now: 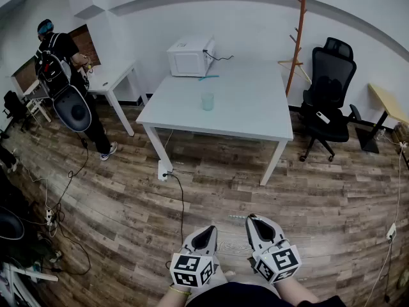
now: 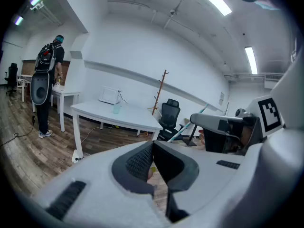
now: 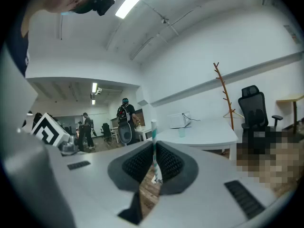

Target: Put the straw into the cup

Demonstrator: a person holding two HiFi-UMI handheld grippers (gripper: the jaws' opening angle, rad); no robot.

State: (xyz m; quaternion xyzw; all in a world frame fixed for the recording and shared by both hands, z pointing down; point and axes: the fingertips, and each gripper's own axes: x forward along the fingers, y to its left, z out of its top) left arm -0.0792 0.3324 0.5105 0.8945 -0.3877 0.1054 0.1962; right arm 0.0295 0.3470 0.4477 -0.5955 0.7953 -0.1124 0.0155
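Left claw [image 2: 152, 145]: shut, tips together, nothing in it; you carry it low by your body
Right claw [image 3: 155, 148]: closed tight on the straw [image 3: 153, 129], which stands upright between the pads with its top above them
Straw: in your right claw, down at your side and well apart from the cup
Floor [image 1: 255, 184]: a wide stretch of wood boards lies between you and the bench
Bench [image 1: 249, 110]: white, straight ahead of you, mostly bare
Cup [image 1: 208, 101]: upright near the middle of the bench; too small from here to tell what is in it, but no straw sticks out
Microwave [image 1: 190, 56]: at the far edge of the bench, with a thin teal stick [image 1: 208, 77] just in front of it; whether that is another straw, I cannot tell
Done: you have the straw in hand
Left: as I judge it, most of the job; walk to the bench, bring the straw over the cup, lower its end inside and let go
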